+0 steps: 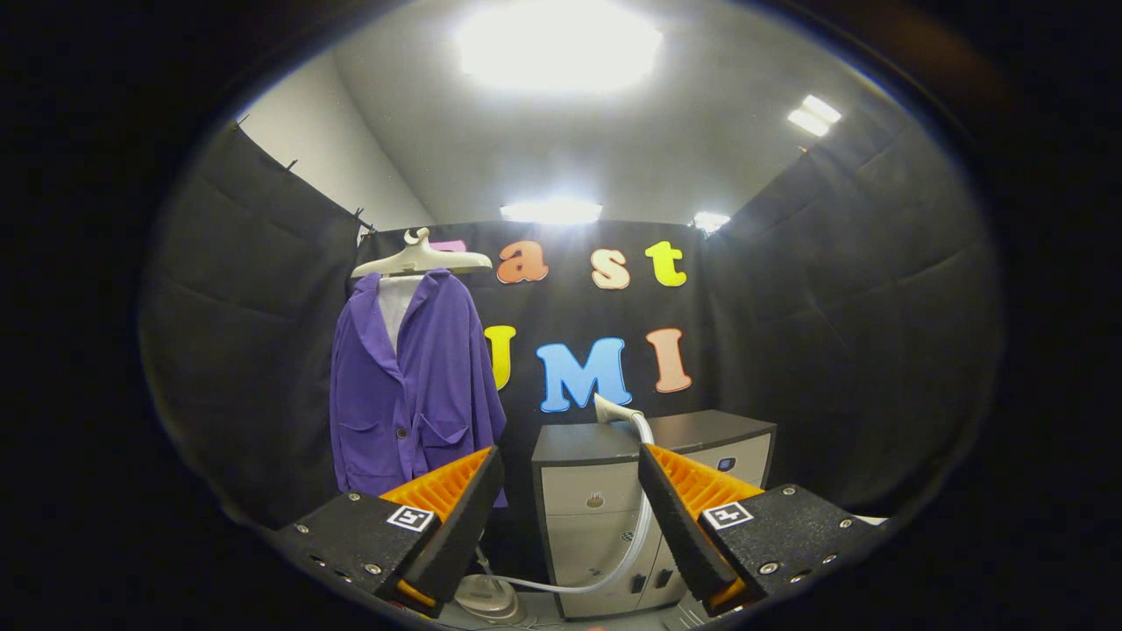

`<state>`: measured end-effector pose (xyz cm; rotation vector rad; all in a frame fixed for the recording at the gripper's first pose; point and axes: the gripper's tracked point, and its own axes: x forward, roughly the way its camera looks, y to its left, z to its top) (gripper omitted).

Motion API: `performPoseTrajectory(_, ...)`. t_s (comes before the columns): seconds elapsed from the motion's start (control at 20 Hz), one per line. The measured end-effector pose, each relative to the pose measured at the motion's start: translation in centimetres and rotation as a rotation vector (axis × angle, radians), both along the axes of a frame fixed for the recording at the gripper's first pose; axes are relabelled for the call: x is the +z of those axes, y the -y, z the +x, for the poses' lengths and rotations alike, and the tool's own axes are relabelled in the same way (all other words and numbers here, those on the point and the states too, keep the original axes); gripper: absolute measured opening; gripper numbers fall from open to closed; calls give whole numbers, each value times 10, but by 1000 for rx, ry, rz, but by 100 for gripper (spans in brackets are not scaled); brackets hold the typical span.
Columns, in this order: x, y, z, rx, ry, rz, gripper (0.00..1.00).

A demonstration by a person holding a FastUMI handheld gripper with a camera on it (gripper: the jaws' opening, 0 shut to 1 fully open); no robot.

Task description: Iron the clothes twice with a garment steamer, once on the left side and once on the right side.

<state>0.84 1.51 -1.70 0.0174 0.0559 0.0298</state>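
Gripper empty, steamer head not yet picked up, jacket unsteamed.

In the gripper view, the gripper [570, 517] stood wide open with nothing between its fingers, aimed toward the far wall. Ahead and to the right, the white steamer head [614, 409] lay on top of the grey-and-black cabinet [605, 508], its pale hose [635, 543] looping down to the steamer's base [486, 600] on the floor near the left finger. Far left, the purple button-front jacket [412, 386] hung from a cream hanger [421, 257]. Judging by this, neither the left nor the right pass had begun; both were left.
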Motion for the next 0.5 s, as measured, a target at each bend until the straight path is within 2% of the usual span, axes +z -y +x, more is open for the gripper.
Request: performPoseTrajectory(0.5, 1, 1, -3, -15, -17, 25, 95)
